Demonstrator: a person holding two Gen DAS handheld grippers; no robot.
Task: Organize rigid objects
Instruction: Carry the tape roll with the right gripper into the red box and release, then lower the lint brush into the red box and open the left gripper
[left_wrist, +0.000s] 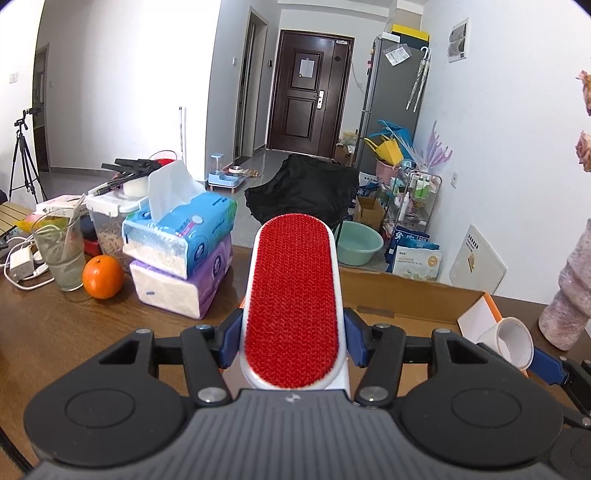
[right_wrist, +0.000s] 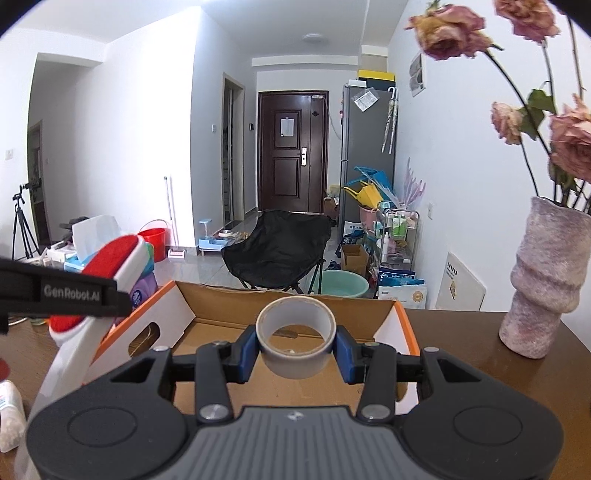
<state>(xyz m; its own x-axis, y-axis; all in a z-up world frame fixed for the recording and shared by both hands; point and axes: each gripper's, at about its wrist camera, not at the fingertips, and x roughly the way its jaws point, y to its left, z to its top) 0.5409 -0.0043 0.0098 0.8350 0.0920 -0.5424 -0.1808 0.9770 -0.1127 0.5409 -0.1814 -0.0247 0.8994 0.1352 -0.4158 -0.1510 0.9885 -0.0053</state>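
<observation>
My left gripper (left_wrist: 291, 341) is shut on a white lint brush with a red pad (left_wrist: 291, 299), which stands up between the blue pads, above the table beside the cardboard box (left_wrist: 399, 291). In the right wrist view the same lint brush (right_wrist: 107, 266) shows at the left, next to the box's orange-edged wall. My right gripper (right_wrist: 295, 349) is shut on a grey roll of tape (right_wrist: 295, 341), held over the open cardboard box (right_wrist: 207, 295). The right gripper's blue finger (left_wrist: 546, 365) and the tape roll (left_wrist: 511, 341) appear at the right edge of the left wrist view.
On the wooden table (left_wrist: 55, 325) stand stacked tissue packs (left_wrist: 181, 254), an orange (left_wrist: 102, 277), a glass (left_wrist: 61, 249) and a charger with cables. A pink textured vase (right_wrist: 543, 280) with dried roses stands at the right. A black chair (right_wrist: 280, 247) sits beyond the table.
</observation>
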